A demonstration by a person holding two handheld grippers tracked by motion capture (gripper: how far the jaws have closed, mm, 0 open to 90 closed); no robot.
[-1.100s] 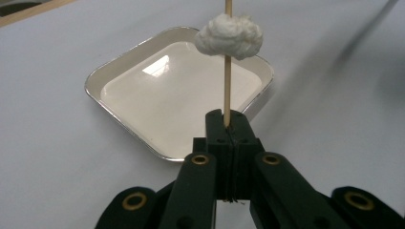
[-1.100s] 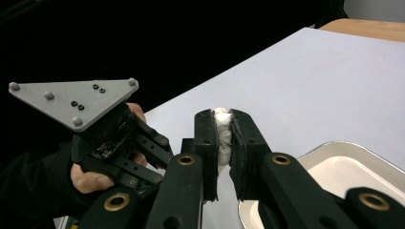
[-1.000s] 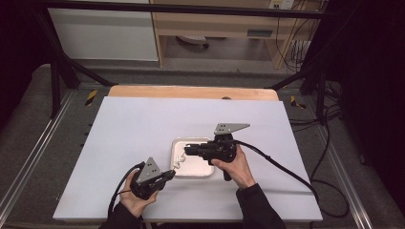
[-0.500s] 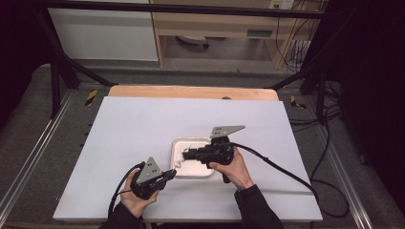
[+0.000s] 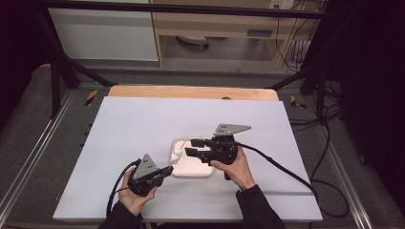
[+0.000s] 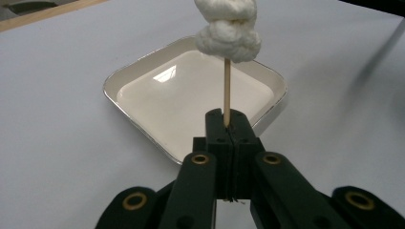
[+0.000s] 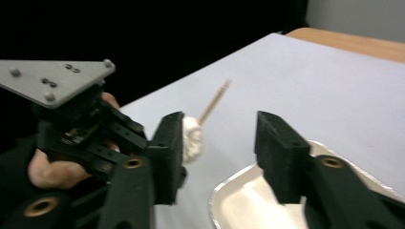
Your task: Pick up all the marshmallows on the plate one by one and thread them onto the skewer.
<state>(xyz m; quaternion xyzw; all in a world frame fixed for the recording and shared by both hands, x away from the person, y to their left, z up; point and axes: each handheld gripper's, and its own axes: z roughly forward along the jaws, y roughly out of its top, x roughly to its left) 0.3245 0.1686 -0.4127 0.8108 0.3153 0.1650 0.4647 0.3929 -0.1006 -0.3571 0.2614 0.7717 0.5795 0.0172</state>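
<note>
The white puffy pieces [image 6: 228,29] sit threaded on a thin wooden skewer [image 6: 227,90], held above the left edge of the shallow white tray [image 5: 193,171] near the table's near side. The left gripper [image 5: 168,170] is clamped tight on the skewer's lower end. The right gripper [image 5: 192,147], just right of the pieces, has just been opening its jaws, and nothing sits between them. The likely trouble: the grip on so slim a stick is narrow, so a sideways nudge from the right gripper could pivot the skewer, snap it, or slide the pieces off beyond the tray onto the white table [image 5: 143,119].
</note>
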